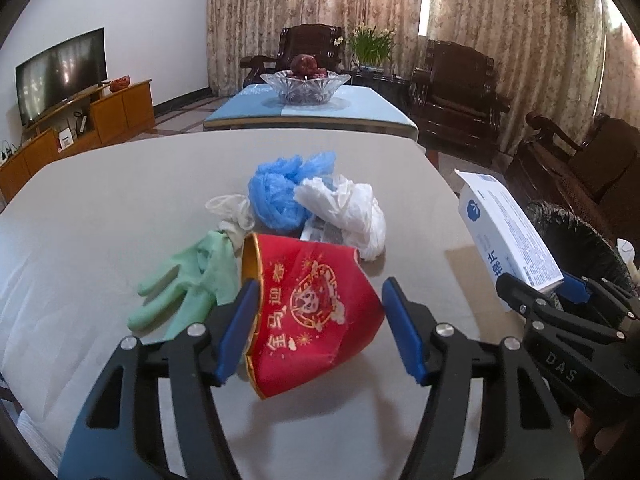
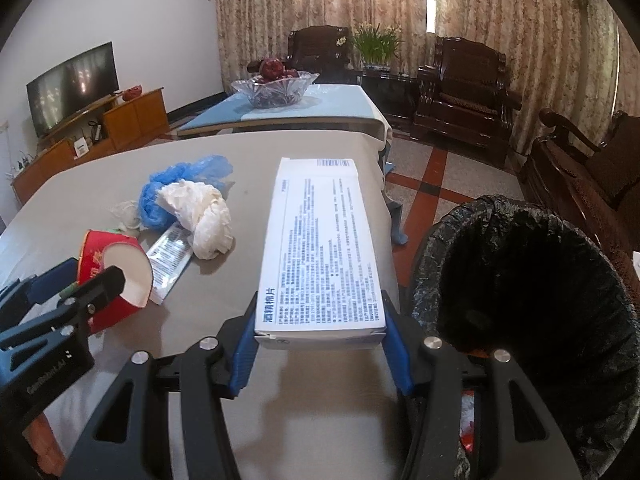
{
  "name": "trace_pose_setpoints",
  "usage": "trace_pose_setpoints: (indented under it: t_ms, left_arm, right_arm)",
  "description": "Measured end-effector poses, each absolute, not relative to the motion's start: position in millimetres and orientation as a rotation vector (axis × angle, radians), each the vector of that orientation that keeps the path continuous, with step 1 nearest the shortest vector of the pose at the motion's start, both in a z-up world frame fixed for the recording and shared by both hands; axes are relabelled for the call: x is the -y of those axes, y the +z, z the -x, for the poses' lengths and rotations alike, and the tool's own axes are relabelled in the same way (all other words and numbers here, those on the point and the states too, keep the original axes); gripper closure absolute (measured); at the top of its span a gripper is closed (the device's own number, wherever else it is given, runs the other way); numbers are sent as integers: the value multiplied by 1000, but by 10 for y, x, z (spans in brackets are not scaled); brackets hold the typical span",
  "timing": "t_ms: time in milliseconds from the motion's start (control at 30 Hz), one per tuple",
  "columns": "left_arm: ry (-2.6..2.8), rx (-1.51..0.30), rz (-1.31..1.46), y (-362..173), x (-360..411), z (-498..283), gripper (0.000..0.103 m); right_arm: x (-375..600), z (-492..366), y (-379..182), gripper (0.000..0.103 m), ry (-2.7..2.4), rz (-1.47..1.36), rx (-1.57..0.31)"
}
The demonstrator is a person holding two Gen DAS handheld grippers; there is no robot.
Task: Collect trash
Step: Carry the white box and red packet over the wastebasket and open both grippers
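- The right tool grips a white box by its near end, held over the counter edge beside the black-lined bin
- The left tool straddles a red paper cup lying on its side; the right pad stands clear of it, so no grip
- A green glove, a blue wad and a white bag lie just behind the cup
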State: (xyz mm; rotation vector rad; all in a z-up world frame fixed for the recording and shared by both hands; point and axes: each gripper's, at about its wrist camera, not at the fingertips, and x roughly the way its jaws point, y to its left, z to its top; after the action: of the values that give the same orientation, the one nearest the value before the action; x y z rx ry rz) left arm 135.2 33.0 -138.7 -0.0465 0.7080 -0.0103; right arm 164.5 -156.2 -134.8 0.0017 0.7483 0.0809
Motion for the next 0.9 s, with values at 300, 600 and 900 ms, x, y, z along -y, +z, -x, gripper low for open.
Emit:
trace_pose_setpoints:
  t_ms: [300, 600, 900]
  left_arm:
    - [-51, -676, 28, -1231, -164, -1298, 42]
    - [-153, -652, 12, -1127, 275, -1282, 42]
    - [-276, -627, 1, -1068, 889, -1339, 41]
  right_arm:
    - [1774, -1479, -1191, 49, 49, -22, -730]
    - [2270, -1272, -1121, 49, -55, -38, -724]
    - [2799, -1144, -1104, 49, -164, -62, -722]
